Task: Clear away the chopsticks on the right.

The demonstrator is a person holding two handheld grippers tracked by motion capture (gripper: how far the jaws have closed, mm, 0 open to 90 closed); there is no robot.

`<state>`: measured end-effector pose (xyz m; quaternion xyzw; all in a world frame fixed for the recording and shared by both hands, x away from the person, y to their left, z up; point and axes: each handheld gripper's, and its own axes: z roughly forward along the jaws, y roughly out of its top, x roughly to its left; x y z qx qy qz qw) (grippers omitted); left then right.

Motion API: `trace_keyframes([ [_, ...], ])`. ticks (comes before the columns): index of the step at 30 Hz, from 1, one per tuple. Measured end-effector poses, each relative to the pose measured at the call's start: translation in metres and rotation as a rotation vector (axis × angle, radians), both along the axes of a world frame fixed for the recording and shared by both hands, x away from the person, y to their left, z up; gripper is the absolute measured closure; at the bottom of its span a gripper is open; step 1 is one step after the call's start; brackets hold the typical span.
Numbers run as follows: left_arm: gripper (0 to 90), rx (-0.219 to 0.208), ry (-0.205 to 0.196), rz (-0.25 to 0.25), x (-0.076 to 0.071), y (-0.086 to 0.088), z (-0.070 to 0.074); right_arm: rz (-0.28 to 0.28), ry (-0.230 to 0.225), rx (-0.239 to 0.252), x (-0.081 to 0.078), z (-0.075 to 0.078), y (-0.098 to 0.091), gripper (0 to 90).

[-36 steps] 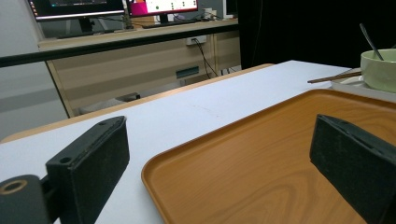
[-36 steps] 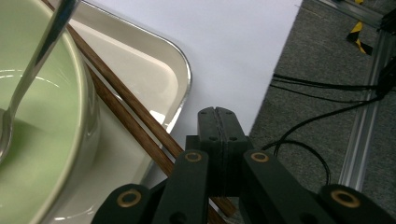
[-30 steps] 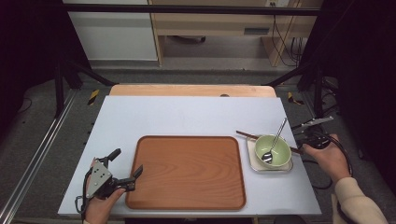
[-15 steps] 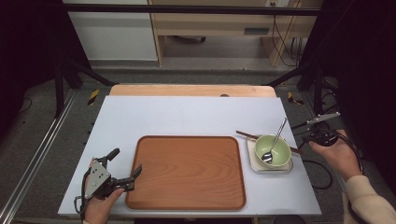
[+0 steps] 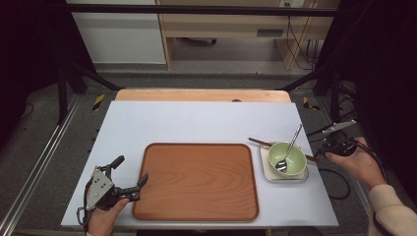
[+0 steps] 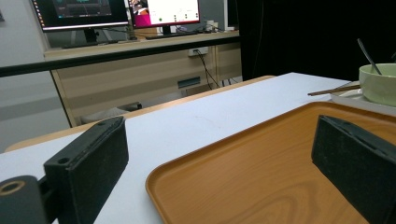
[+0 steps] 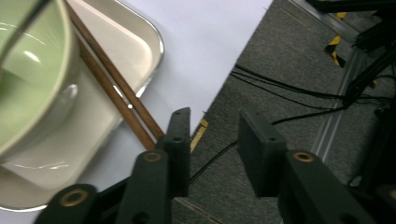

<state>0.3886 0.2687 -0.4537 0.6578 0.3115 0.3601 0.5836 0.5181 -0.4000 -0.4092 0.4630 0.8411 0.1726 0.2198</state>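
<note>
Wooden tray (image 5: 196,181) is seen mid-table from the high view; green bowl (image 5: 287,159) with spoon (image 5: 290,146) is set at the right edge.

Left gripper (image 6: 224,158) is spread wide astride the tray corner, grasping nothing.

Right gripper (image 7: 215,140), jaws just opening, is held empty off the table edge beside the chopsticks (image 7: 114,81).

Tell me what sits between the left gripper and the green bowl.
In the high view, the wooden tray fills the stretch between the left gripper and the green bowl; the tray's bed is bare.
</note>
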Motion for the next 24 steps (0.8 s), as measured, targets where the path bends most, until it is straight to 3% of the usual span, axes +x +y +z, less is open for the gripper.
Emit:
trace_keyframes([
  [6,3.1,-0.004,-0.003,0.001,0.0,0.0,0.001,-0.008,-0.026,-0.058,-0.003,0.002,-0.006,52.3],
  [13,3.1,-0.01,-0.008,0.012,0.0,0.002,0.001,-0.001,-0.04,-0.079,-0.002,0.01,-0.015,49.6],
  [20,3.1,-0.006,-0.013,0.014,-0.002,0.004,0.002,0.022,-0.013,-0.067,-0.004,0.01,-0.016,42.7],
  [24,3.1,-0.008,-0.011,0.018,-0.003,0.006,0.001,0.042,-0.002,-0.079,-0.002,0.009,-0.014,46.7],
])
